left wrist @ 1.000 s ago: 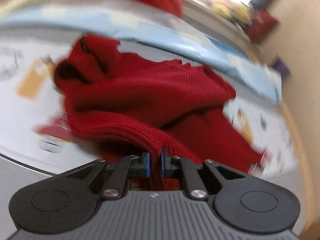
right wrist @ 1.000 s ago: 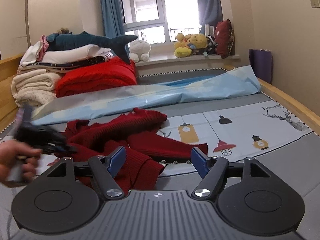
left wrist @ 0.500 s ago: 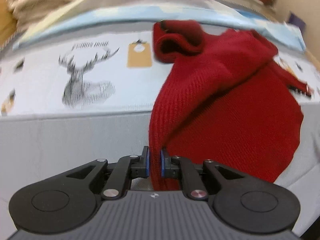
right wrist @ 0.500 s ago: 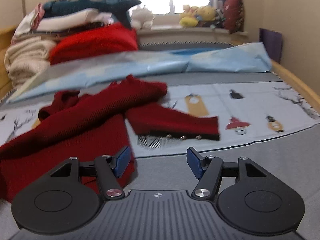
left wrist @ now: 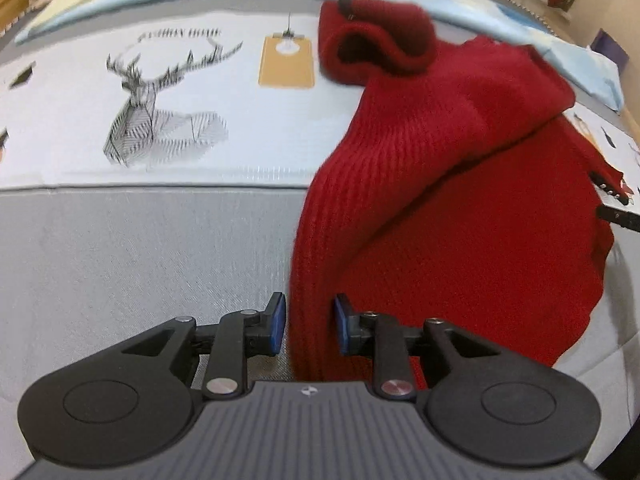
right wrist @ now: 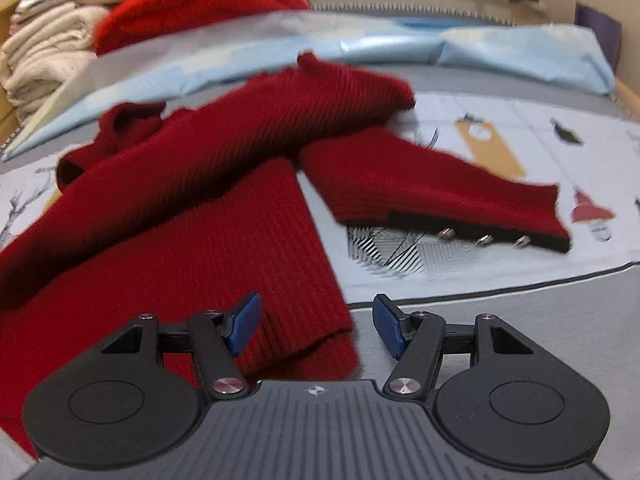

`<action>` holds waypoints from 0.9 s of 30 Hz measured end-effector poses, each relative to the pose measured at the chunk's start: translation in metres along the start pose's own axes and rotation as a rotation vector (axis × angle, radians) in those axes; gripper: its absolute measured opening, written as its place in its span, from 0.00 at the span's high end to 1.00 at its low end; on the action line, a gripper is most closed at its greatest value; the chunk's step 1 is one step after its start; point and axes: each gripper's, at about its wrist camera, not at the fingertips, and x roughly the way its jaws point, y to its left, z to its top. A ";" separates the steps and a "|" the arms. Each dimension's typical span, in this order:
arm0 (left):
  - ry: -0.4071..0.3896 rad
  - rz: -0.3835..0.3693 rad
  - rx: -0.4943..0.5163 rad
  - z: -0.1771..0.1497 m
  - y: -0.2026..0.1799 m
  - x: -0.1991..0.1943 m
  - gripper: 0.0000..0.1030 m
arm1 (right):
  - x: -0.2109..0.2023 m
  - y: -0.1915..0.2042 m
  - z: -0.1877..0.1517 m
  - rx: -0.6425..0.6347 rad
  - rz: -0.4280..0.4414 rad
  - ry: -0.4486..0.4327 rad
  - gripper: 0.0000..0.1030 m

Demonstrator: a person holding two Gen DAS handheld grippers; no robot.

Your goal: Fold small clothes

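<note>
A dark red knit sweater point(left wrist: 460, 200) lies spread on the bed, with a rolled cuff point(left wrist: 372, 44) at the far end. My left gripper point(left wrist: 308, 328) points down at its near left edge. Its jaws are opening: the ribbed edge still runs between the blue pads, and the left pad stands clear of it. In the right wrist view the sweater point(right wrist: 200, 220) fills the left half, and a flap with metal snaps point(right wrist: 440, 196) lies to the right. My right gripper point(right wrist: 316, 328) hovers over the hem corner with its jaws closing, the pads still well apart.
The bed sheet point(left wrist: 140, 92) is grey near me and pale with deer and lamp prints further off. A crumpled light blue cloth point(right wrist: 480, 48) lies across the far side. Folded cream blankets point(right wrist: 48, 52) and a red blanket point(right wrist: 200, 4) are stacked at the back left.
The left gripper pulled the sweater's edge out flat, then stopped and parted its jaws. The right gripper came down toward the hem corner and its jaws narrowed.
</note>
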 end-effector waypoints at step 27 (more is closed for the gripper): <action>-0.065 -0.009 0.107 -0.040 -0.040 -0.071 0.95 | -0.214 -0.106 -0.076 -0.076 0.062 -0.158 0.73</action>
